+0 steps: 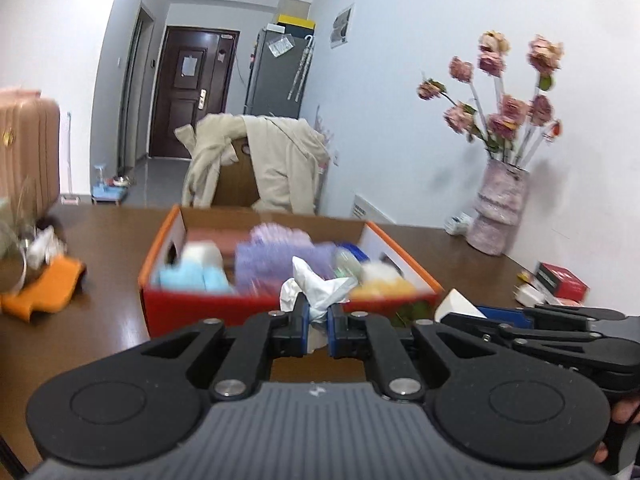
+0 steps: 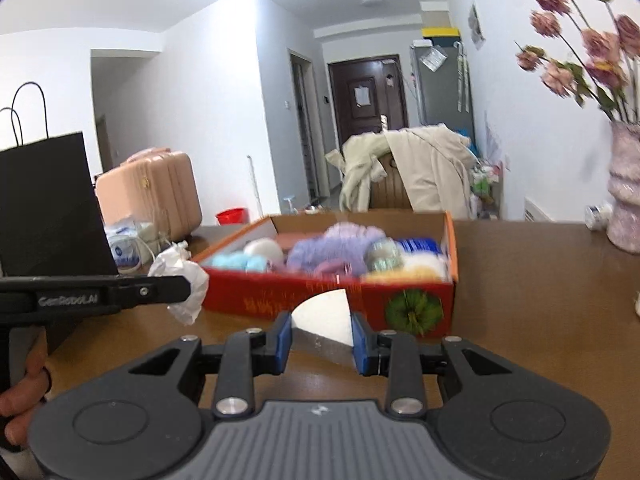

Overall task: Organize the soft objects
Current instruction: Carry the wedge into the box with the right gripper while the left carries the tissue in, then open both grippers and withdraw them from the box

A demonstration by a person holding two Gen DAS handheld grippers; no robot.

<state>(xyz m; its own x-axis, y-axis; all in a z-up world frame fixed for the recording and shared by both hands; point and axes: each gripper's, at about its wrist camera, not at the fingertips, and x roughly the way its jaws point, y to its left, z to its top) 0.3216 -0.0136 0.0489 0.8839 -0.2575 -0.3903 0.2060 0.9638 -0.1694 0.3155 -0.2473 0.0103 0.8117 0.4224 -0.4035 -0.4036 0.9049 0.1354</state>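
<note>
Pointing slightly downward across the brown table (image 1: 100,320), the left gripper (image 1: 319,320) sits with its jaws pinched almost together on a crumpled white tissue (image 1: 310,288), which bunches up above the blue pads and hangs a little below them. In the right wrist view the same tissue juts from the tip of that gripper, clear of the tabletop, with fingers of the person's left hand (image 2: 20,392) wrapped round the handle. The right gripper (image 2: 321,340) points the same way, just beside the left, its jaws part-way apart and closed on a white wedge-shaped object (image 2: 324,316), pressed by both pads. Directly ahead of both grippers stands an open red cardboard box (image 2: 280,300) filled with blurred soft items in blue, purple, white and yellow. To its right, near the wall, a pink vase (image 1: 498,208) holds dried flowers. A black paper bag (image 2: 48,204) stands at the left.
</note>
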